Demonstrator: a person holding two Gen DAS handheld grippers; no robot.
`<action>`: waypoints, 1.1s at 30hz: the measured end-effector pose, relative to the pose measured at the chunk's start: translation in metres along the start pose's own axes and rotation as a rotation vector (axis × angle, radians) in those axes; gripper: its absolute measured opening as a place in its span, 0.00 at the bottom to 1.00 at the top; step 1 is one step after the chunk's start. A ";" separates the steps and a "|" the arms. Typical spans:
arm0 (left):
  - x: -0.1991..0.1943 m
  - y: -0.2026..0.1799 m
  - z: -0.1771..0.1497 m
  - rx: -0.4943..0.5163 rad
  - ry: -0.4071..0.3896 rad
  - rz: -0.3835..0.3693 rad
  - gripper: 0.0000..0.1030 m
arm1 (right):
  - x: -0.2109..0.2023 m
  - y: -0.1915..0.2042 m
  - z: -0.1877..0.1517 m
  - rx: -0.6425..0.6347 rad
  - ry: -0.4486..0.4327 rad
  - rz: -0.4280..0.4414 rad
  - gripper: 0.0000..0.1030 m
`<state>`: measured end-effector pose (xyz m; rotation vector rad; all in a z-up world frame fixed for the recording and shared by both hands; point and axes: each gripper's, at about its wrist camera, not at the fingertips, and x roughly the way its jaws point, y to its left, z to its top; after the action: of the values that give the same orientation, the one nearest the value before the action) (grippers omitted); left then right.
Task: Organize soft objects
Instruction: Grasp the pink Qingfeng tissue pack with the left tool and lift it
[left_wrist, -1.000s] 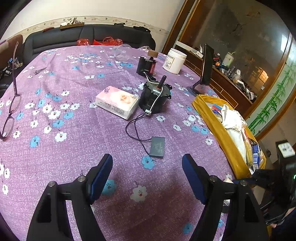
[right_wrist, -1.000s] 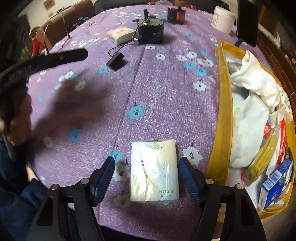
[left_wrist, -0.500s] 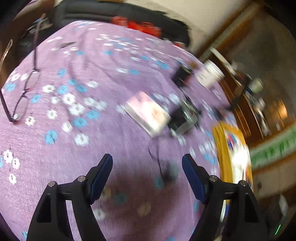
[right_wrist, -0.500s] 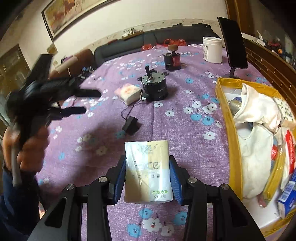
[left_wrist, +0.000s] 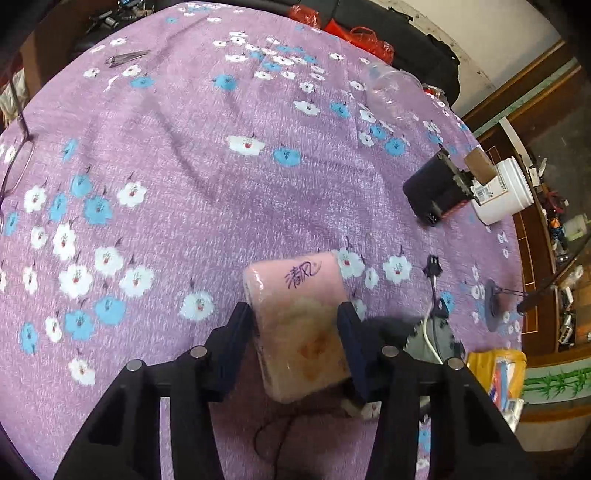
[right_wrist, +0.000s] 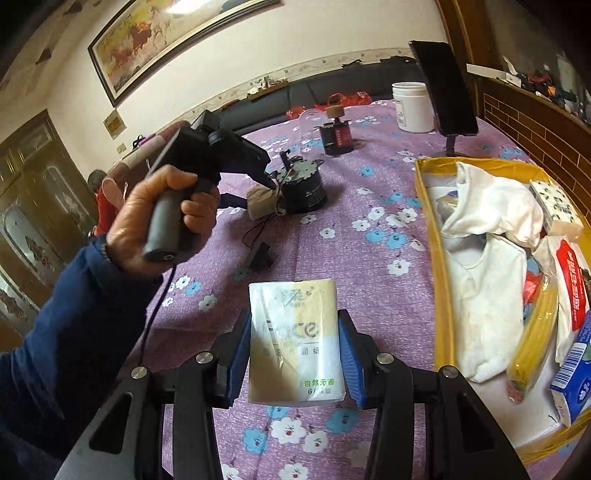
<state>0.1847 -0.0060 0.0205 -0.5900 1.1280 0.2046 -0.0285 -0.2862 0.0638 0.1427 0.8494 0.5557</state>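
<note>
Purple floral tablecloth (left_wrist: 207, 206). Left gripper (left_wrist: 295, 325) closing around pink plastic-wrapped tissue pack (left_wrist: 299, 317) (pads touching). Right gripper (right_wrist: 293, 347) clamps yellow-white tissue pack (right_wrist: 293, 336).

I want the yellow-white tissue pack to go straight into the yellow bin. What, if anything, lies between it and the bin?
Nothing visible does. The tissue pack sits clamped in the right gripper, and only bare purple tablecloth separates it from the yellow bin alongside. The bin already holds clothes and packets.
</note>
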 end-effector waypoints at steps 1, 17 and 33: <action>0.000 -0.003 0.000 0.029 -0.005 0.014 0.46 | -0.001 -0.003 0.000 0.007 -0.002 0.005 0.47; -0.065 0.049 -0.053 0.190 -0.003 -0.062 0.63 | -0.003 -0.004 -0.002 0.023 -0.015 0.055 0.48; -0.020 0.016 -0.046 0.098 -0.088 0.132 0.64 | -0.008 -0.007 -0.010 0.037 -0.021 0.063 0.48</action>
<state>0.1326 -0.0147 0.0191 -0.4161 1.0857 0.2853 -0.0374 -0.2978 0.0603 0.2094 0.8369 0.5969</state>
